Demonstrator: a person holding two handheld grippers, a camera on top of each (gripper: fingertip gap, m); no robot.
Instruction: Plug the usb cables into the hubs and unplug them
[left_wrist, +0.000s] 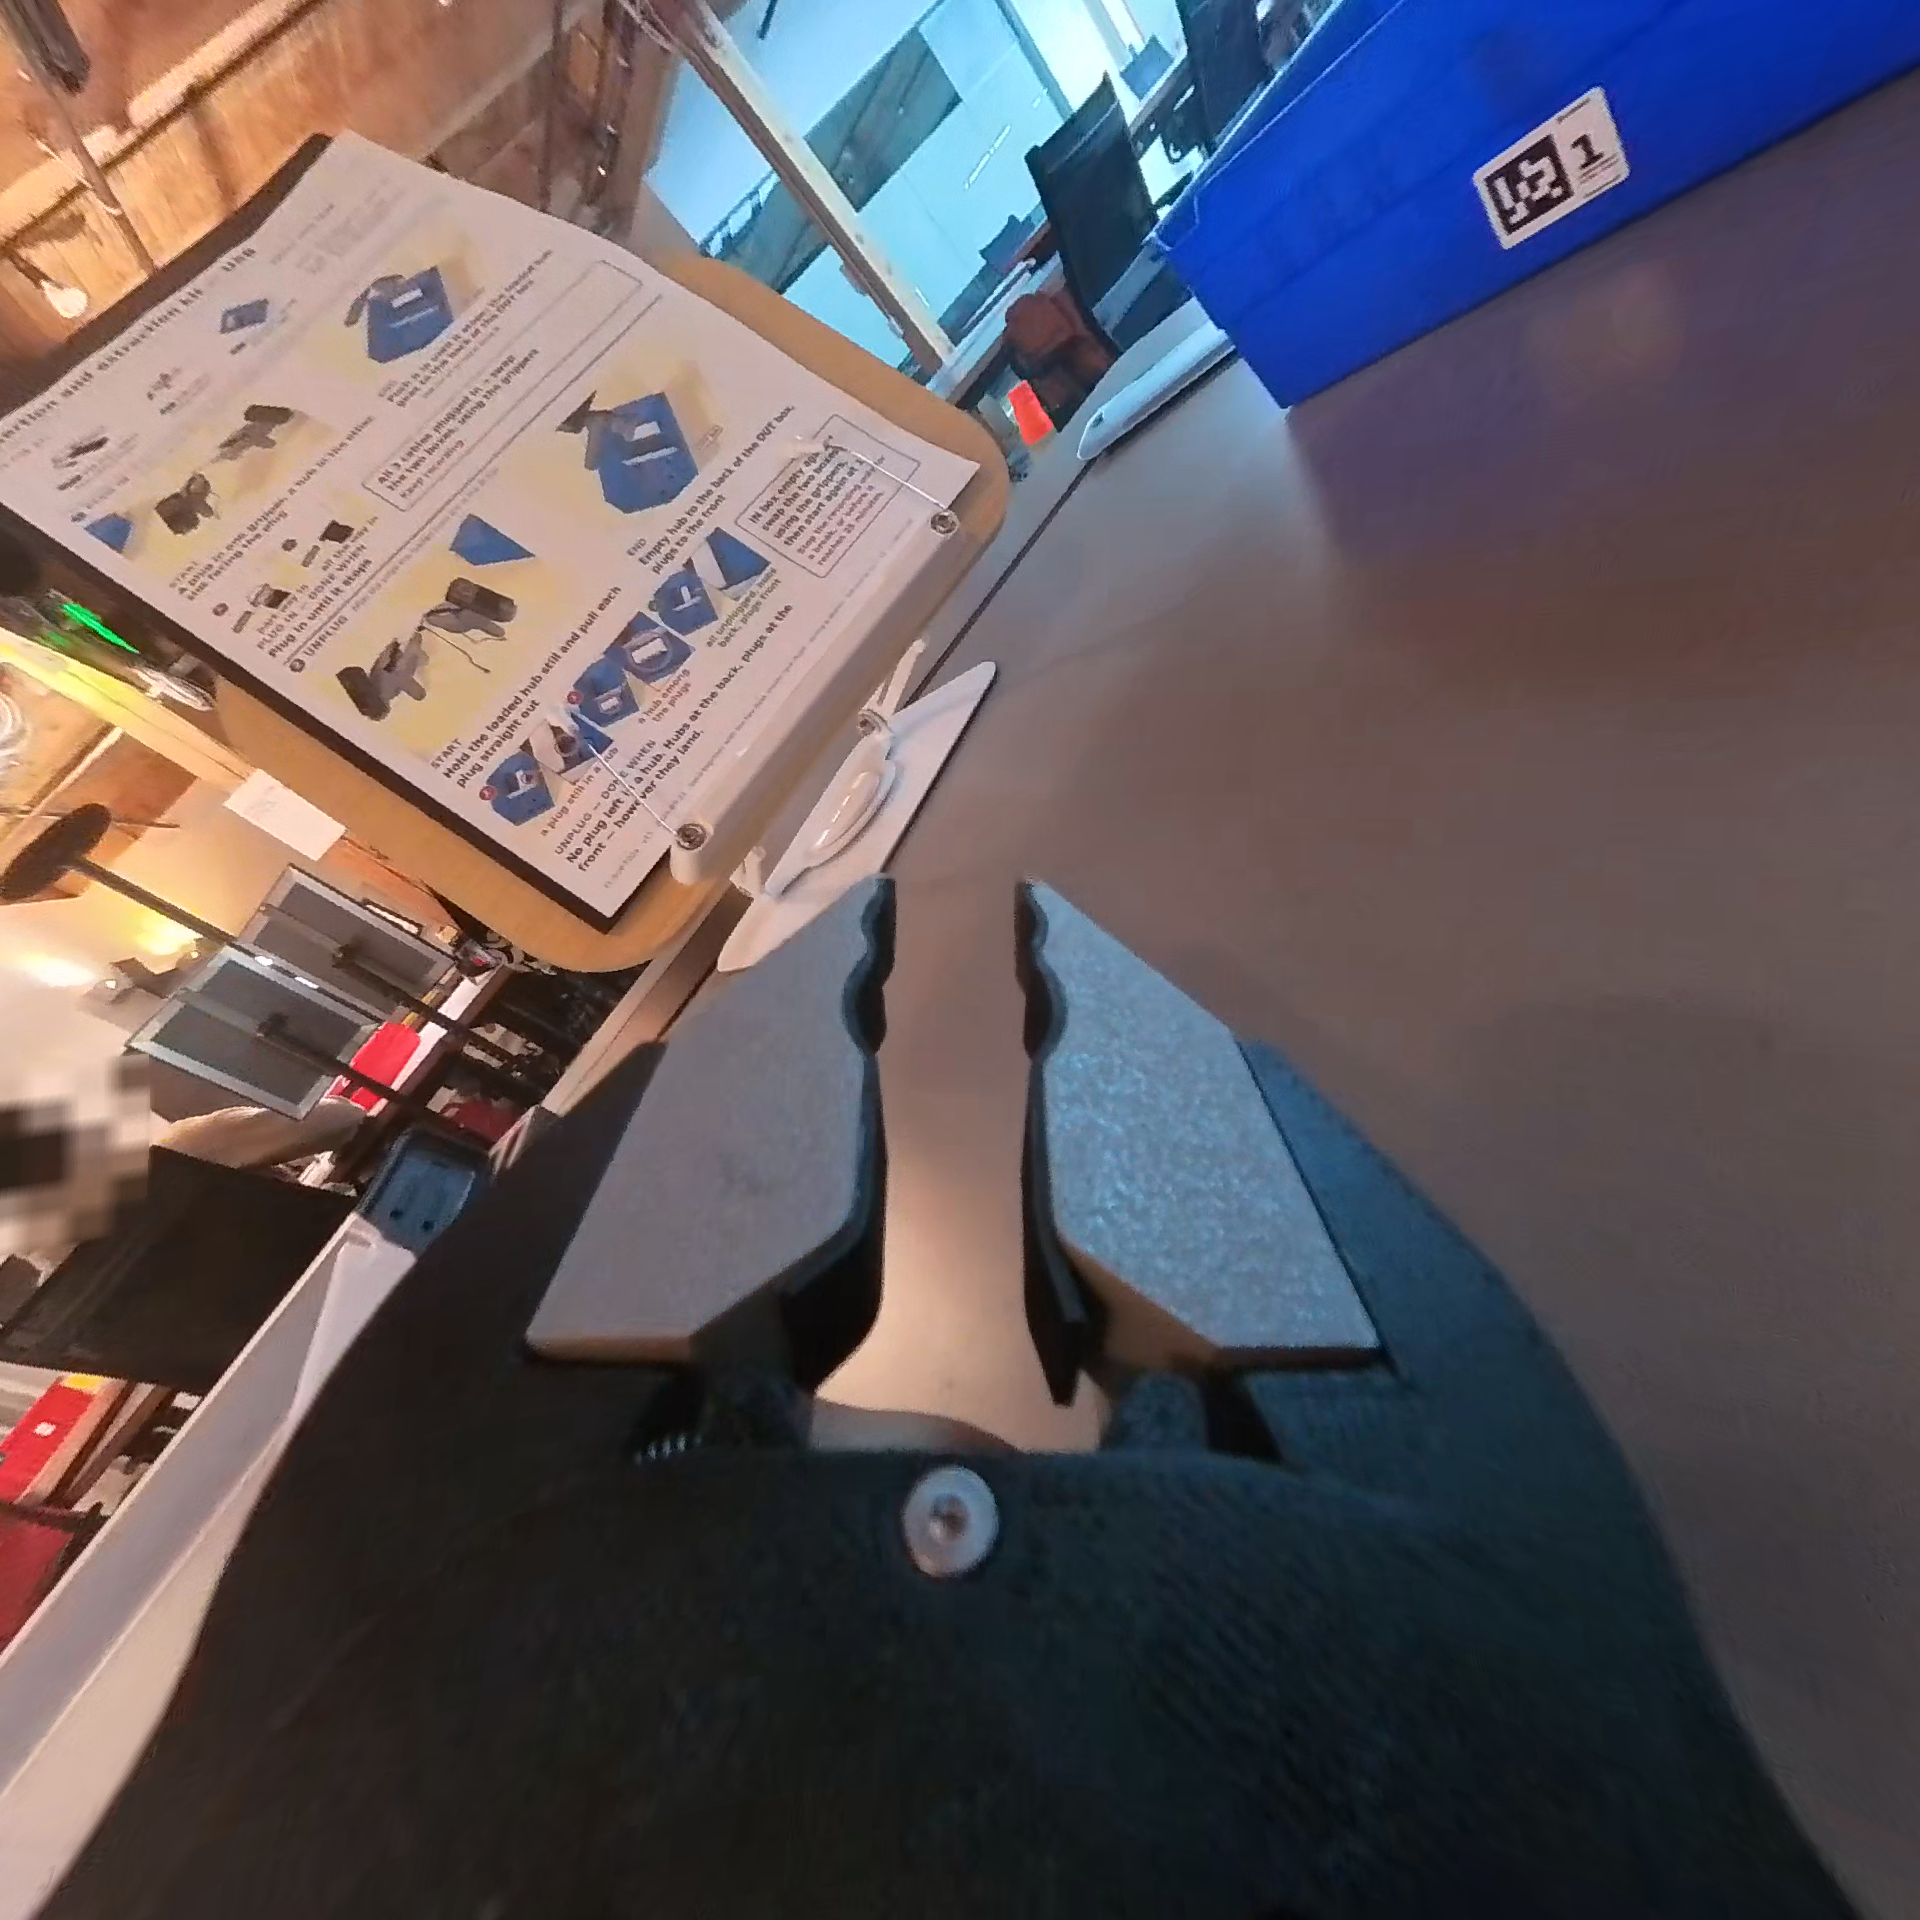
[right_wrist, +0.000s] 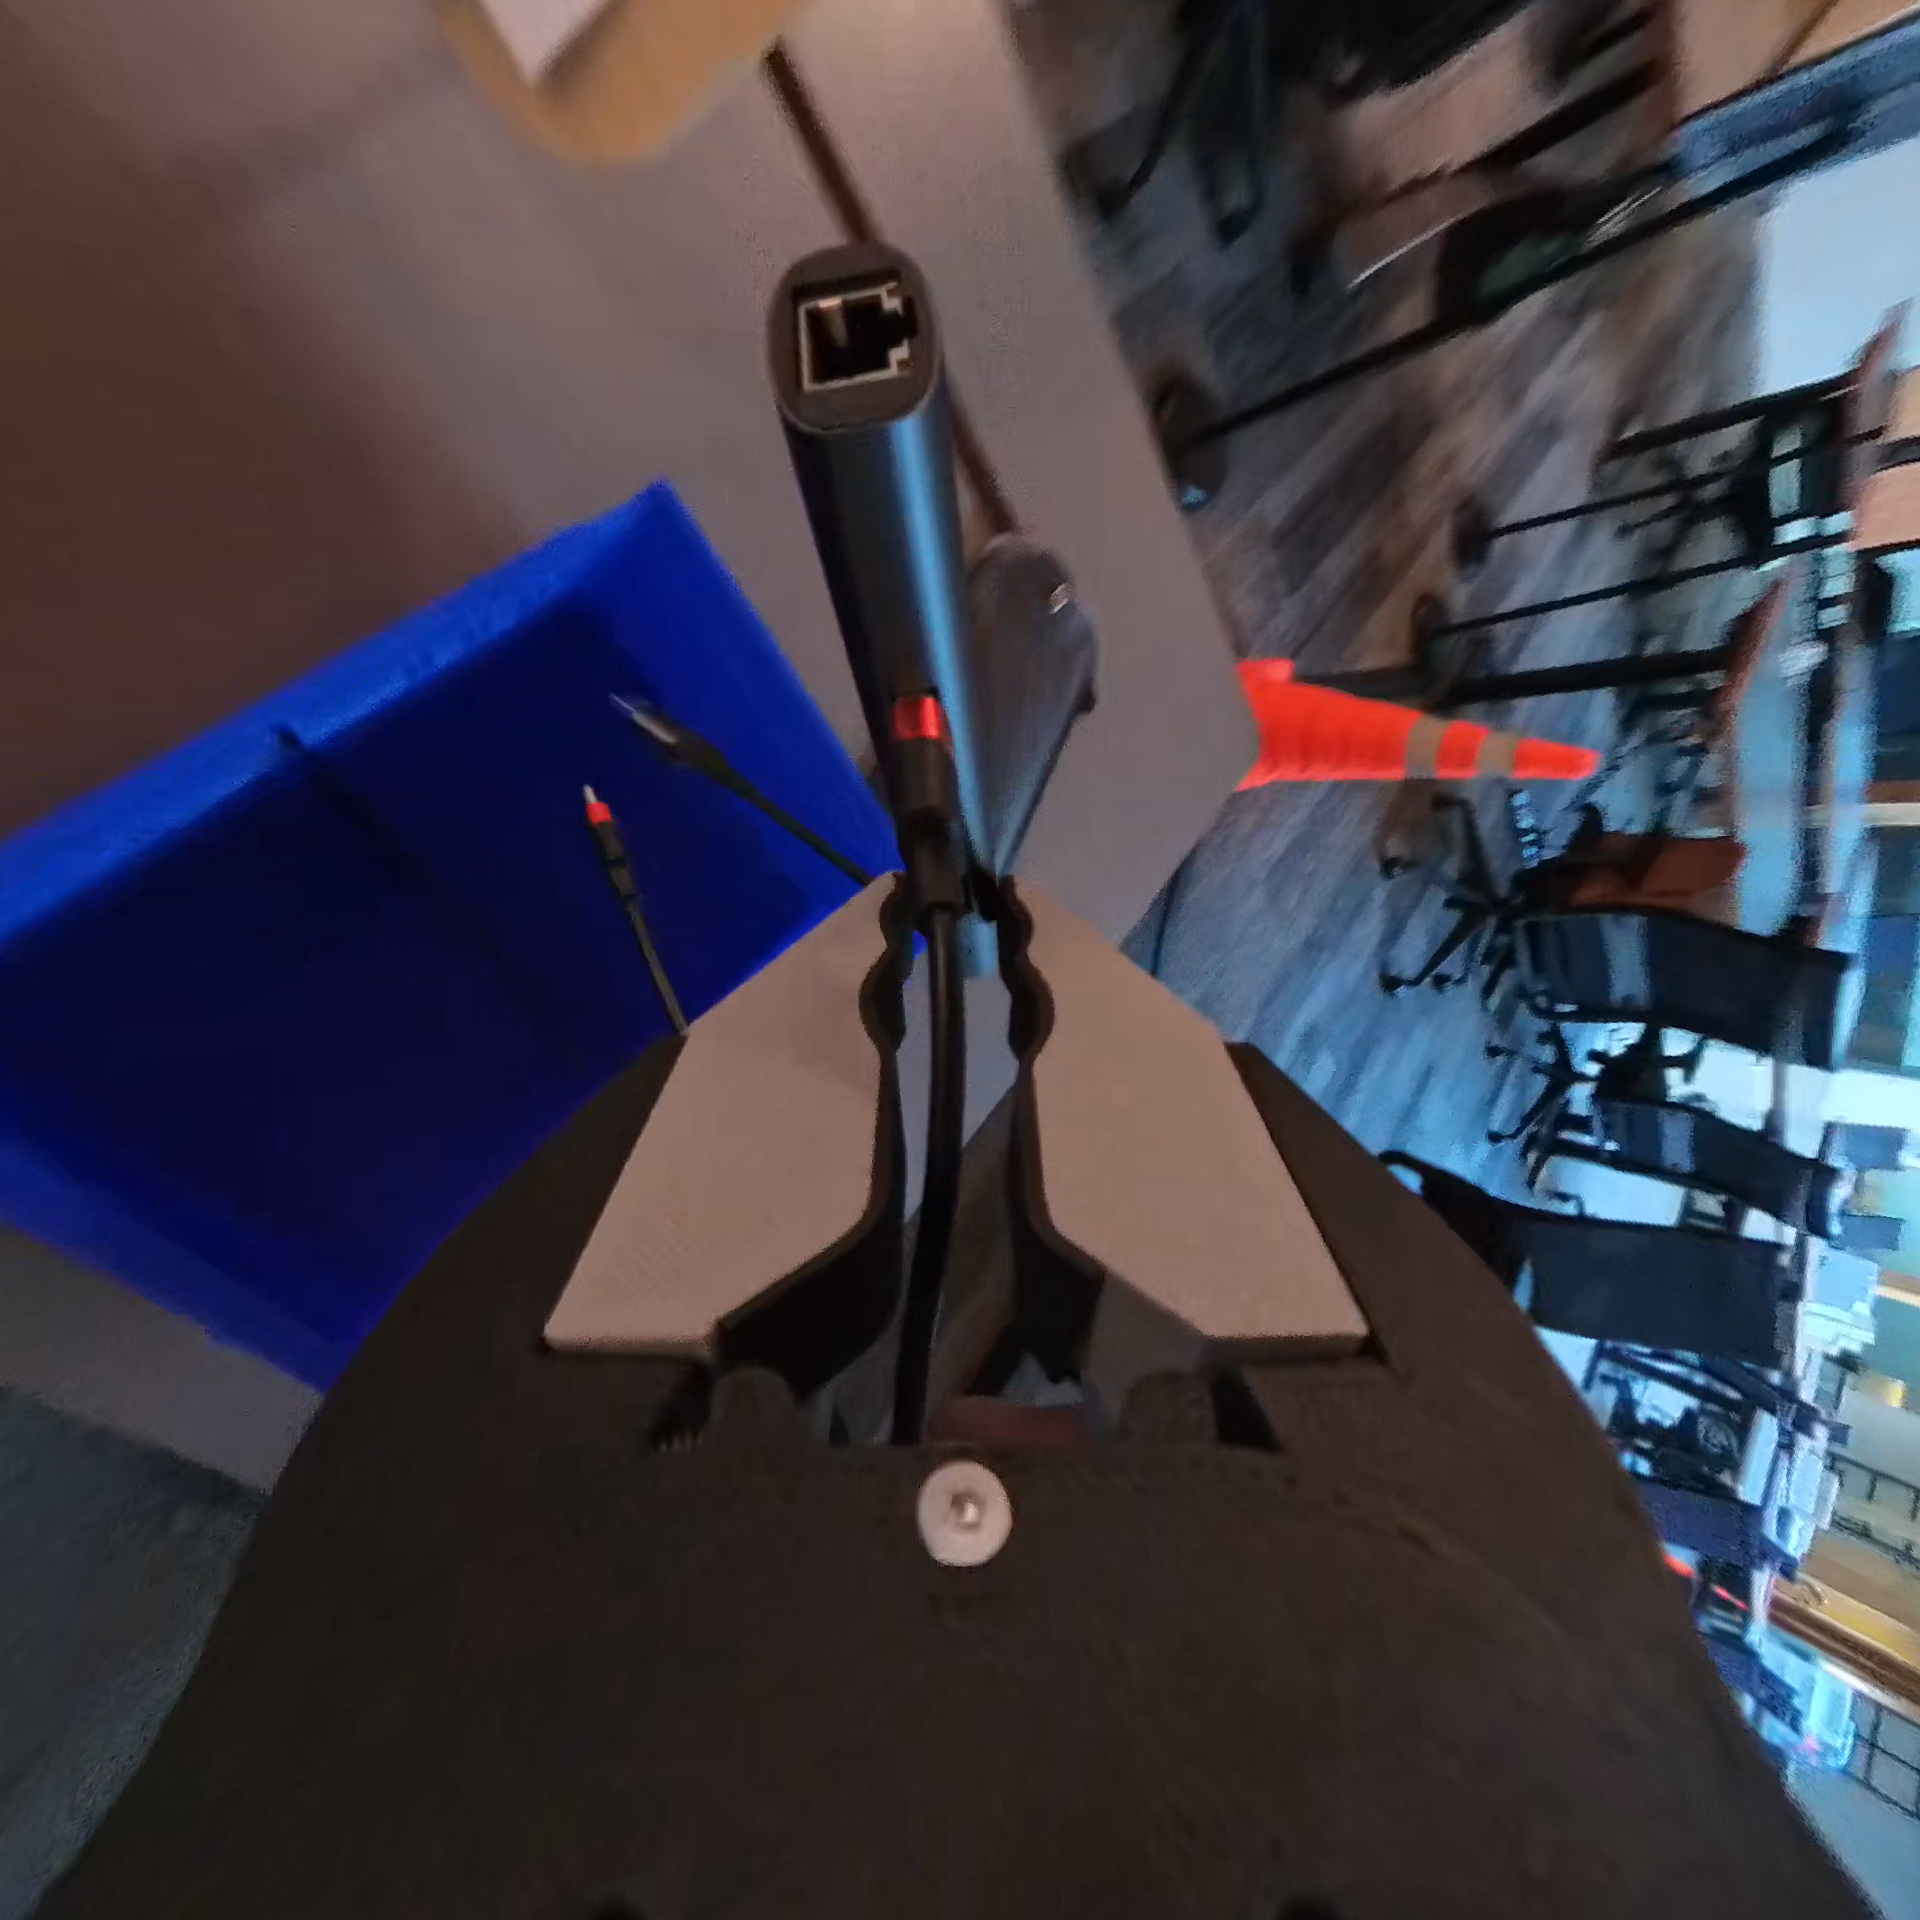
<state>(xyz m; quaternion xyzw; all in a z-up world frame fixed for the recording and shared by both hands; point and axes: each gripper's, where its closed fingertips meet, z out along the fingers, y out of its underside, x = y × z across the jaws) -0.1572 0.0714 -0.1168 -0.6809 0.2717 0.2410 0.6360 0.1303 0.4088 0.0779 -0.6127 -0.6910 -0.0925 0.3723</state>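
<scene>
The left gripper (left_wrist: 954, 925) hangs narrowly parted and empty over the worktop (left_wrist: 1455, 831), between an instruction sheet (left_wrist: 468, 499) at its left edge and a blue bin (left_wrist: 1507, 239) at the far right. The right gripper (right_wrist: 940, 894) pinches a cable (right_wrist: 930, 1143) plugged into the hub (right_wrist: 883, 520), held beside a blue bin (right_wrist: 364, 883).

The hub (right_wrist: 883, 499) looks like smooth, brushed grey metal; the bin (right_wrist: 312, 935) is glossy blue plastic, the surface (left_wrist: 1455, 831) matt brown.

Grey tabletop (left_wrist: 1455, 831); bright windows (left_wrist: 935, 156); black office chairs (right_wrist: 1662, 997); orange cone (right_wrist: 1392, 743) on floor.
</scene>
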